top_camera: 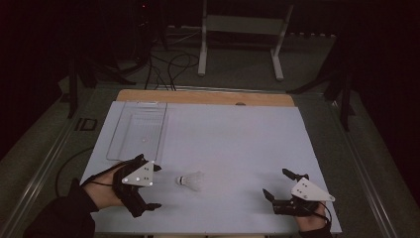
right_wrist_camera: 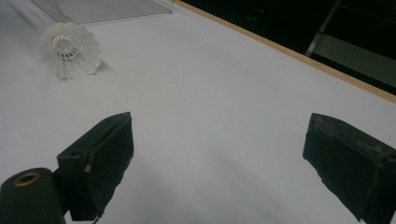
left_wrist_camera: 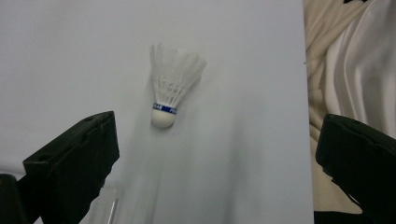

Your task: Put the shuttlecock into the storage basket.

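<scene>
Tray lies beyond shuttlecock.

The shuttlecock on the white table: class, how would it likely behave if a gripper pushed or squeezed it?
The shuttlecock probably weighs little, being mostly open feathers. Lying on its side, it would likely roll in a curve around its rounded cork. The thin skirt looks crushable, so gripping near the cork seems safer.

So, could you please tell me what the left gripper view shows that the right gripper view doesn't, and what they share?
The left gripper view alone shows the white feathered shuttlecock's rounded cork tip with its blue band, plus cream cloth past the table edge. The right gripper view alone shows the clear plastic tray, the table's wooden edge strip and the shuttlecock's open skirt end-on. Both share the shuttlecock lying on the white table, ahead of open black jaws.
</scene>
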Demonstrator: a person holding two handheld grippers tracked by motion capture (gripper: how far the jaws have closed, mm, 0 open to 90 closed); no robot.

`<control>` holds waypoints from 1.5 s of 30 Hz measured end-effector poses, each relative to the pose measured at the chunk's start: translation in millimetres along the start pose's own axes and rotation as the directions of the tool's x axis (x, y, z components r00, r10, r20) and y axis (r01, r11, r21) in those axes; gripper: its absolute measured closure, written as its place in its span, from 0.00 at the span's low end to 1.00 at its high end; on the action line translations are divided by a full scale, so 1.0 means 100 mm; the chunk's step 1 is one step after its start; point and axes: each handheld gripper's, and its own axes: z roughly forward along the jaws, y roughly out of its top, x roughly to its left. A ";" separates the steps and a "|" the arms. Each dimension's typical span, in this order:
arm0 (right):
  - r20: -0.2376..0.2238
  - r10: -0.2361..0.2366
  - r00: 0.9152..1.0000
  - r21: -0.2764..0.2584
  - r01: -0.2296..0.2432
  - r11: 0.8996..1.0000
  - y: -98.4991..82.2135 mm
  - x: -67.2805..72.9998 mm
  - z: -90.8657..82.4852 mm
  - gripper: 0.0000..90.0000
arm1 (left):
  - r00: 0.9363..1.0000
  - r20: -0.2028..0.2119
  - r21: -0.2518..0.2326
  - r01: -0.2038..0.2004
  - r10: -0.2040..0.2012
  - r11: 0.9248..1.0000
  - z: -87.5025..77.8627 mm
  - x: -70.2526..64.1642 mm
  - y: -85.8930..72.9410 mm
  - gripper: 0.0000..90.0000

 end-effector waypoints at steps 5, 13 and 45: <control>0.000 0.000 1.000 0.002 0.000 1.000 0.00 0.00 0.00 0.10 | 1.000 -0.002 -0.005 -0.013 0.013 1.000 0.00 0.03 0.06 0.00; 0.001 -0.001 1.000 0.003 0.001 1.000 0.00 0.00 0.00 0.10 | 1.000 0.007 -0.005 -0.026 0.026 1.000 0.04 0.09 0.16 0.00; -0.003 -0.004 1.000 0.007 0.004 1.000 -0.01 0.00 0.01 0.10 | 0.999 0.048 0.057 -0.007 0.004 0.998 0.46 0.37 0.35 0.00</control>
